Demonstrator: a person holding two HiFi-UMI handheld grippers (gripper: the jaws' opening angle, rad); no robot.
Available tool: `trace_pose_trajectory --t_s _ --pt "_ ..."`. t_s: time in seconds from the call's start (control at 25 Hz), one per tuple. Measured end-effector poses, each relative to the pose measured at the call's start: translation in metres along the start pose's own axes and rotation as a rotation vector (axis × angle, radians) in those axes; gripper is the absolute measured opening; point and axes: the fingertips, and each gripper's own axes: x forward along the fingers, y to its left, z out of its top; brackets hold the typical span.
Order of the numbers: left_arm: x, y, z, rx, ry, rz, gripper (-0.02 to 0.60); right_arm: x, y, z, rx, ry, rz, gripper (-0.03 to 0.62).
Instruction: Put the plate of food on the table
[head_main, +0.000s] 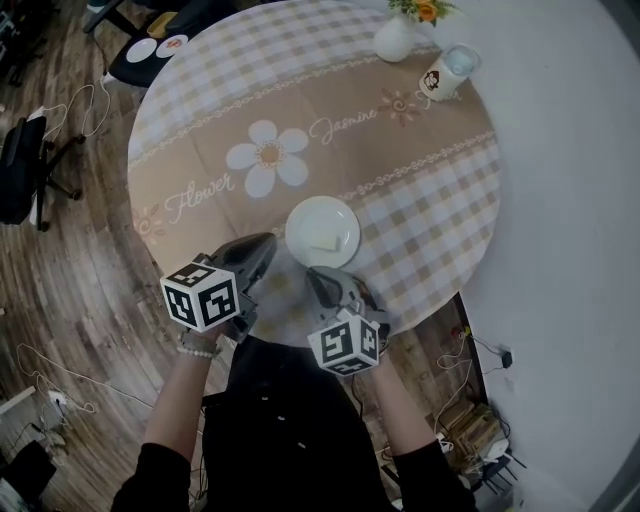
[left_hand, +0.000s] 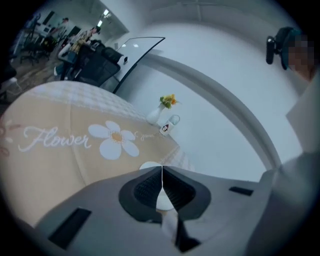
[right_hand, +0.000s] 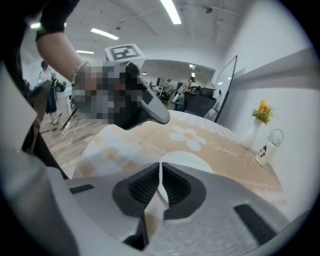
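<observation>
Head view: round white ceramic plate (head_main: 322, 231) carrying pale food piece sits flat on round checked-cloth surface (head_main: 420, 150), near front edge within reach. Placing looks done. Left tongs (head_main: 268, 243) and right tongs (head_main: 313, 275) both pressed together, empty, just beside plate rim.

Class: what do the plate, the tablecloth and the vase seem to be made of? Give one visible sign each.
Plate: probably glazed ceramic, smooth and plain white.
Tablecloth: printed fabric or vinyl; it drapes over the round edge.
Vase: likely white ceramic, opaque and smooth.

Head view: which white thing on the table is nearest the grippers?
The flat round plate, just ahead of them; the vase and the cup stand at the far edge.
</observation>
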Motion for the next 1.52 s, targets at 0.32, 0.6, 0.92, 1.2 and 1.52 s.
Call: trace_pose_trajectory --t_s 0.32,0.6,0.92,1.2,1.52 --pt "-0.032 -0.040 0.055 0.260 -0.123 0.030 0.003 -0.047 -0.031 0.055 0.176 -0.192 -0.089 0.000" --pt "-0.065 -0.092 0.097 0.428 -0.262 0.018 0.002 -0.092 -0.059 0.098 0.286 -0.347 -0.178 0.000" --pt "-0.104 -0.147 0.138 0.575 -0.380 0.038 0.002 -0.145 -0.085 0.137 0.320 -0.491 -0.248 0.000" --pt "-0.137 -0.165 0.150 0.648 -0.437 0.070 0.002 -0.183 -0.094 0.167 0.297 -0.580 -0.296 0.000" --pt "-0.151 -0.170 0.146 0.709 -0.406 0.087 0.002 -0.204 -0.099 0.189 0.267 -0.633 -0.320 0.000"
